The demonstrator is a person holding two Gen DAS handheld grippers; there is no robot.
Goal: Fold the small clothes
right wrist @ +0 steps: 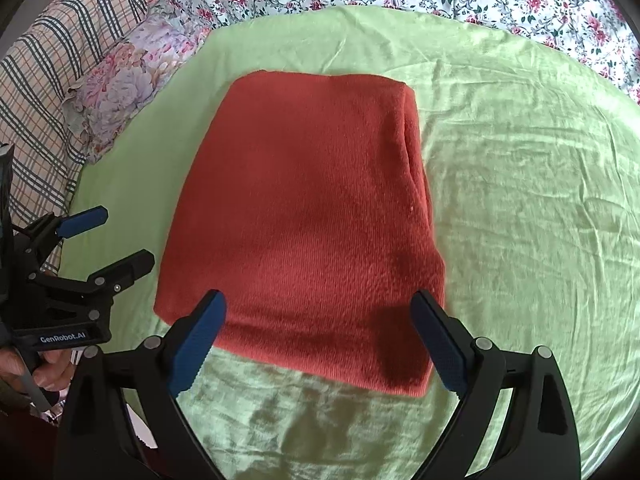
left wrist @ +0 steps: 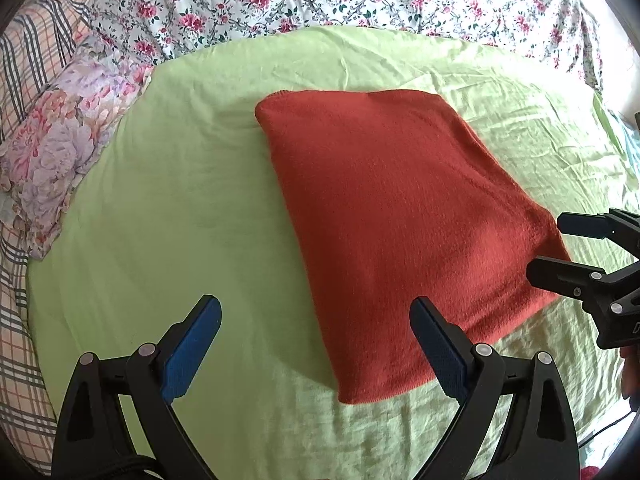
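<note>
Both grippers, left [left wrist: 316, 344] and right [right wrist: 318, 340], are hovering wide and empty over the folded red garment [right wrist: 304, 216] lying on the green sheet [right wrist: 520, 200], where any careless nudge risks undoing its layered right edge.

Only readable text: "GenRobot.AI", white lettering on the black body of my left gripper [right wrist: 116, 236], seen from my right wrist view, left of the red folded cloth [right wrist: 304, 220] (my left wrist view shows one cut-off letter, unreadable, on my right gripper [left wrist: 560, 246]).
</note>
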